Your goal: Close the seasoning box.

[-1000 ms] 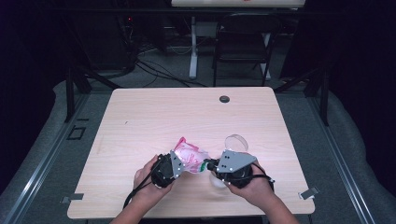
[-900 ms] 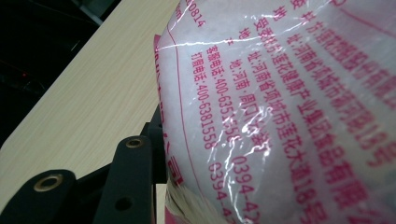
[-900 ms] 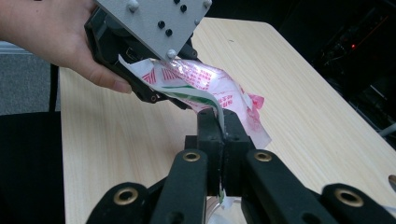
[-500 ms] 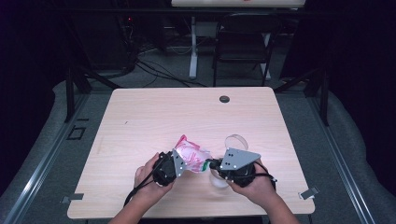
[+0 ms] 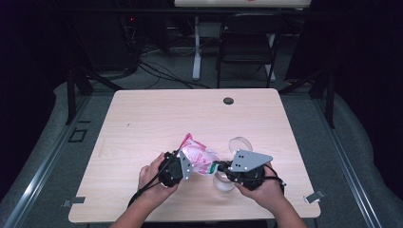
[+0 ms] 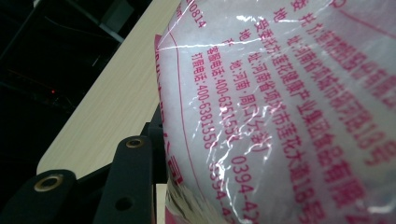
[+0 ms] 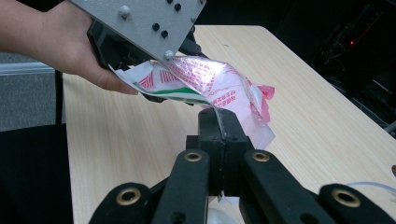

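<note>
Above table (image 5: 142,123), bag (image 5: 199,156) between hand-held grippers

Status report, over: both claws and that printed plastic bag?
Left claw gripping printed bag. Right claw shut on bag's edge. Clear dish close behind; nothing blocking.

bag (image 6: 289,112) cut off by frame, print blurred

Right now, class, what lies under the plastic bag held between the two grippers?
Under the plastic bag are bare table and part of a clear round container. The right gripper covers most of the container.
</note>
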